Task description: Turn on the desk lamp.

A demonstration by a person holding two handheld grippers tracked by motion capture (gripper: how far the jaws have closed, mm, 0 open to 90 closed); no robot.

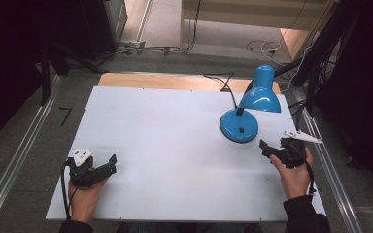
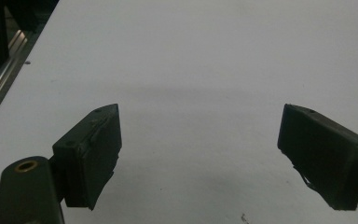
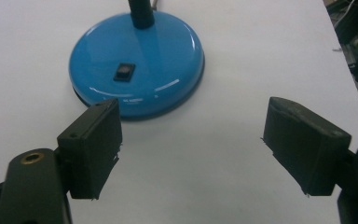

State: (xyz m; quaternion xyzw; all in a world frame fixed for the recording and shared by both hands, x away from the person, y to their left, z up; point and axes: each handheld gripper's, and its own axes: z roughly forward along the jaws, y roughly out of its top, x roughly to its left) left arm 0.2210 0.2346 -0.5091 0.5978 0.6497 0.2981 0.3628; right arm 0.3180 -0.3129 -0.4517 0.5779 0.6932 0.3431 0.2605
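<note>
You hold your right gripper [image 1: 268,147] just beside the round base [image 1: 239,125] of the blue desk lamp [image 1: 260,94], at the right part of the white table [image 1: 175,145]. Its jaws stand wide apart and hold nothing; in the right gripper view [image 3: 191,140] the left jaw is just in front of the base's rim, but you cannot tell if it touches. The base [image 3: 137,70] carries a small black switch [image 3: 124,71] on top, and the lamp's shade leans over it. Your left gripper [image 1: 108,164] rests low at the near left of the table, well apart from the lamp, with its jaws also spread open over bare white surface [image 2: 196,144]. There is no container on the table.
</note>
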